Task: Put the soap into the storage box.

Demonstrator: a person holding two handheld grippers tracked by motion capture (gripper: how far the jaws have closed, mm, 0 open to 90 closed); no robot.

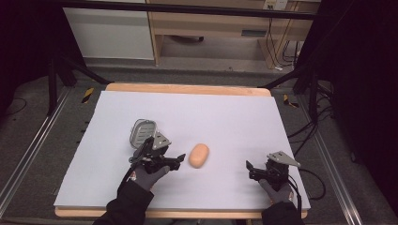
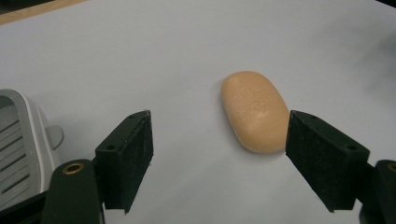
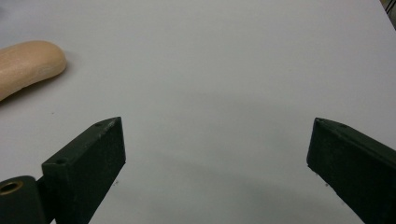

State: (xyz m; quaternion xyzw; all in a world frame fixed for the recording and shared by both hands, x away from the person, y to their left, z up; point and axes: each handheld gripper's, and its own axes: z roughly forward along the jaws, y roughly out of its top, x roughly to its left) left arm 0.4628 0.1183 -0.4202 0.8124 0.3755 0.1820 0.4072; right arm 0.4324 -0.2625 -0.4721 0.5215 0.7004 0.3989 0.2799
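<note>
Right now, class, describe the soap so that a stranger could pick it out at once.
Start at the white sheet covering the table. Near its front middle, just right of the left claw, lies the soap. It is a smooth orange oval, unlike the grey slotted dish behind that claw.

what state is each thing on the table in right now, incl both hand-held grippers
soap bar: lying flat on the white table cover, ungripped, bare, outside the dish
soap dish: grey, slatted, no soap in it, lying left of the soap bar
left hand-held gripper: open, jaws spread just short of the soap bar
right hand-held gripper: open, nothing between its jaws, off to the right
</note>
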